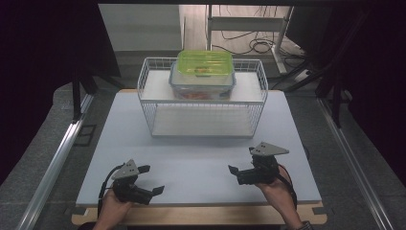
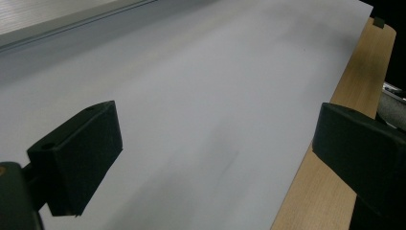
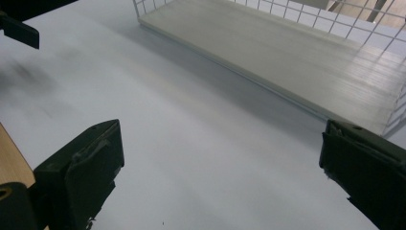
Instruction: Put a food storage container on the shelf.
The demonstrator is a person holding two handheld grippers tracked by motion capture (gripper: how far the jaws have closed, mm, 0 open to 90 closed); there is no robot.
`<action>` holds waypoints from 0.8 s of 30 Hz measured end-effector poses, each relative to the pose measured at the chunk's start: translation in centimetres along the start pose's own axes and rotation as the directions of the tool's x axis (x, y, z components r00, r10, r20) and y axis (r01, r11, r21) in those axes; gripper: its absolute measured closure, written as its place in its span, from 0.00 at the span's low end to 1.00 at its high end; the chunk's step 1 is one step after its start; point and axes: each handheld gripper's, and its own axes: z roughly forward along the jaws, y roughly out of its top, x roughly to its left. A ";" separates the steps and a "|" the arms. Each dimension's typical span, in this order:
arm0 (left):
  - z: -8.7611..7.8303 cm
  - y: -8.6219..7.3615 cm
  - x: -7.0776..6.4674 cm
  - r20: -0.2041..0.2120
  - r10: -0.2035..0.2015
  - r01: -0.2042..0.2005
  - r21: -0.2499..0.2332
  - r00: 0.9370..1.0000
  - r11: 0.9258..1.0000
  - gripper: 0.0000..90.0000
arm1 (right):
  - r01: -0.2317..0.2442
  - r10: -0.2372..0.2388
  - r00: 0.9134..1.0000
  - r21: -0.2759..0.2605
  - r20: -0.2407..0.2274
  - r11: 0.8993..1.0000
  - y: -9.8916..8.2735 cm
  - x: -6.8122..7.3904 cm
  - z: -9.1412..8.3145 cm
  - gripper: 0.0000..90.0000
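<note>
Item: white desk (image 1: 201,163) with a wooden edge strip along the near side.

Item: white wire shelf rack (image 1: 148,103), standing at the far middle of the desk. Lower shelf bare; upper shelf carries the containers.

Item: clear food container with a blue-rimmed lid (image 1: 202,86), on the upper shelf. Stacked on top of it, a green-lidded container (image 1: 205,62). Contents unclear, something orange-red inside.

Item: left gripper (image 1: 147,180), near-left of the desk, fingers (image 2: 76,158) spread wide, holding nothing.

Item: right gripper (image 1: 242,159), near-right, fingers (image 3: 79,177) also spread wide and empty, facing the rack's lower shelf.

Risk, as a judgement: the stacked pair sits high behind the wire rim. Gripping only the lower container could tip the green one off; a careless reach could catch the wire and shift the rack.
</note>
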 end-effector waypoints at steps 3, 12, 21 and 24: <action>0.0 0.0 0.0 0.000 0.002 -0.002 0.001 1.000 1.000 0.03 | -0.001 0.001 1.000 0.011 0.002 1.000 -0.6 0.1 -0.1 0.02; 0.1 0.0 -0.1 -0.003 0.005 -0.005 0.007 1.000 1.000 0.03 | -0.008 0.008 1.000 0.044 -0.007 0.999 -3.0 0.0 0.2 0.02; 0.2 0.0 -0.2 -0.009 0.015 -0.014 0.017 1.000 1.000 0.03 | -0.011 0.011 1.000 0.105 0.007 0.994 -5.3 0.0 1.3 0.02; 0.2 0.0 -0.2 -0.012 0.017 -0.017 0.015 1.000 1.000 0.03 | -0.017 0.016 1.000 0.120 0.009 0.993 -5.5 0.0 1.6 0.02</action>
